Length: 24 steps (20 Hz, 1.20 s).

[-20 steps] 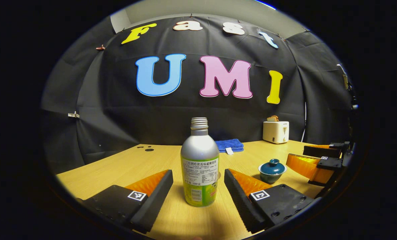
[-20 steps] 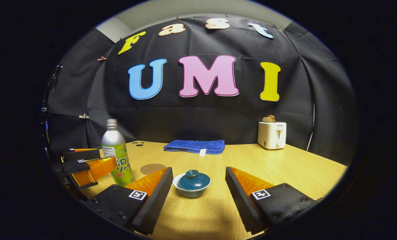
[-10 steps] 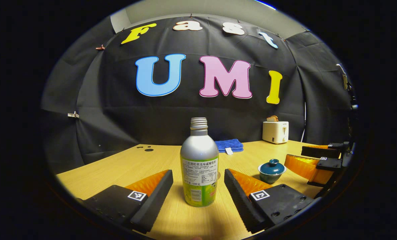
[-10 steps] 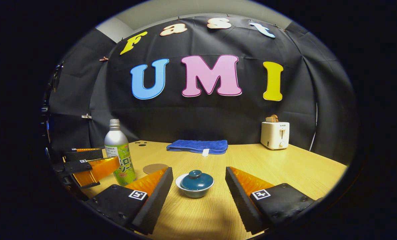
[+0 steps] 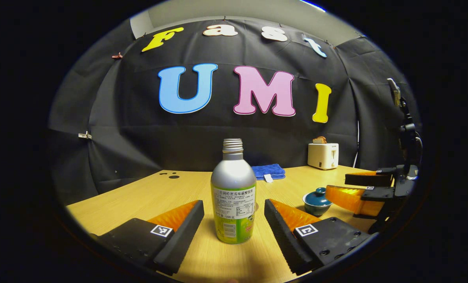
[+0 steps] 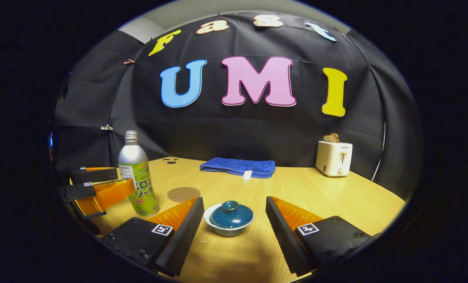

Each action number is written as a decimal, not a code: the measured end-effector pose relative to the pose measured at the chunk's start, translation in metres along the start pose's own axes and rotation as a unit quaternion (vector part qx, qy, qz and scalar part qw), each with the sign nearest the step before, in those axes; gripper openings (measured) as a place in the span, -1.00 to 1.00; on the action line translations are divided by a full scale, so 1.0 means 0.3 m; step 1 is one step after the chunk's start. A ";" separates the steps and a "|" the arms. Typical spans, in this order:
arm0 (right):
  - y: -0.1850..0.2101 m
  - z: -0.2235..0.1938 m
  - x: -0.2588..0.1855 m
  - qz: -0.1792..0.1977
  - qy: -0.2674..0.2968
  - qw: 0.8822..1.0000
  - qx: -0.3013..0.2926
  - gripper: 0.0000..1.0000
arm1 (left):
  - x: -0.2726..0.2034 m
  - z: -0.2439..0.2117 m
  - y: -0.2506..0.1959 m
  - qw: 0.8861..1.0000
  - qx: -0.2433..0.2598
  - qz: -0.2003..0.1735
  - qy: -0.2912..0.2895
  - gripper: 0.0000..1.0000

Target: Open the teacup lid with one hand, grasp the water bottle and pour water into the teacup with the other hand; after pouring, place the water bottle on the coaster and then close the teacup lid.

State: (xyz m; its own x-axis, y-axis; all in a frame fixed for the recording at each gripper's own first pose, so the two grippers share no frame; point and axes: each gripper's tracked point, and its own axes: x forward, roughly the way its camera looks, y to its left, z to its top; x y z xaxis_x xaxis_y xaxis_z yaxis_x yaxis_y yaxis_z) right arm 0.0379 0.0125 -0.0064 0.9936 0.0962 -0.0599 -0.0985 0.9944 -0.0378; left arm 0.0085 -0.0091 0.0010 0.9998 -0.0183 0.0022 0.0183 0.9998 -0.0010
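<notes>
A silver bottle with a green label [image 5: 234, 196] stands upright and uncapped on the wooden table [image 5: 139, 196], between the fingers of my open left gripper [image 5: 234, 218], untouched by them. In the right gripper view the bottle [image 6: 136, 177] stands at the left with the left gripper [image 6: 96, 188] beside it. A teal-lidded teacup [image 6: 229, 218] sits between the spread fingers of my open right gripper [image 6: 234, 218], lid on. The left gripper view shows the teacup [image 5: 316, 199] at the right, with the right gripper [image 5: 360, 190] just above and beside it. A round brown coaster [image 6: 183, 193] lies behind the bottle.
A folded blue towel [image 6: 238, 167] lies at the table's back edge near the wall. A white toaster [image 6: 333, 158] stands at the back right. Small dark holes [image 6: 170, 160] mark the tabletop at the back left.
The right gripper has risen and tilted down over the teacup, which now sits lower and closer in its view. The left gripper and the bottle have hardly moved.
</notes>
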 end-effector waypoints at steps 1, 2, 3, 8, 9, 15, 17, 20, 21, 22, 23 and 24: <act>-0.001 -0.002 0.018 0.001 0.003 1.000 -0.006 0.96 | 0.001 0.002 0.000 1.000 0.000 0.000 0.000 0.94; 0.004 -0.010 0.033 0.004 0.008 1.000 -0.010 0.95 | -0.001 -0.001 -0.002 1.000 0.000 -0.001 0.000 0.94; 0.009 -0.016 0.048 0.008 0.015 1.000 -0.010 0.96 | -0.002 0.003 -0.002 1.000 0.000 -0.002 0.000 0.94; -0.021 -0.057 0.130 0.008 0.057 0.998 -0.020 0.84 | 0.000 -0.002 -0.004 1.000 0.000 -0.003 -0.001 0.94; -0.020 -0.062 0.139 0.010 0.062 0.998 -0.026 0.78 | 0.000 -0.002 -0.010 1.000 0.000 -0.005 -0.001 0.94; 0.030 -0.071 0.168 0.030 0.069 0.994 -0.081 0.30 | 0.002 -0.001 -0.014 1.000 0.000 -0.011 -0.001 0.94; 0.040 -0.072 0.168 0.031 0.070 0.992 -0.098 0.23 | 0.002 -0.002 -0.015 1.000 0.000 -0.010 -0.001 0.94; 0.060 -0.078 0.172 0.039 0.073 0.990 -0.112 0.23 | 0.001 -0.004 -0.015 1.000 0.000 -0.011 -0.001 0.94; 0.063 -0.083 0.170 0.040 0.076 0.989 -0.117 0.23 | 0.000 -0.003 -0.015 1.000 0.000 -0.011 -0.001 0.94; 0.061 -0.084 0.166 0.040 0.077 0.989 -0.117 0.18 | 0.000 -0.006 -0.014 1.000 0.000 -0.011 -0.001 0.94; 0.061 -0.083 0.172 0.039 0.077 0.989 -0.117 -0.15 | 0.000 -0.003 -0.015 1.000 0.000 -0.011 -0.001 0.94; 0.058 -0.087 0.172 0.039 0.078 0.989 -0.117 -0.21 | 0.000 -0.003 -0.015 1.000 0.000 -0.011 -0.001 0.94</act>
State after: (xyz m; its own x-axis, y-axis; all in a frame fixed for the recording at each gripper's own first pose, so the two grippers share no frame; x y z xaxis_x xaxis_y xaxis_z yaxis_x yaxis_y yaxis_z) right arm 0.0860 0.0338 -0.0363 0.9635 0.1472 -0.2234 -0.2035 0.9453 -0.2549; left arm 0.0086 -0.0137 0.0000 0.9992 -0.0394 0.0039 0.0394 0.9992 -0.0010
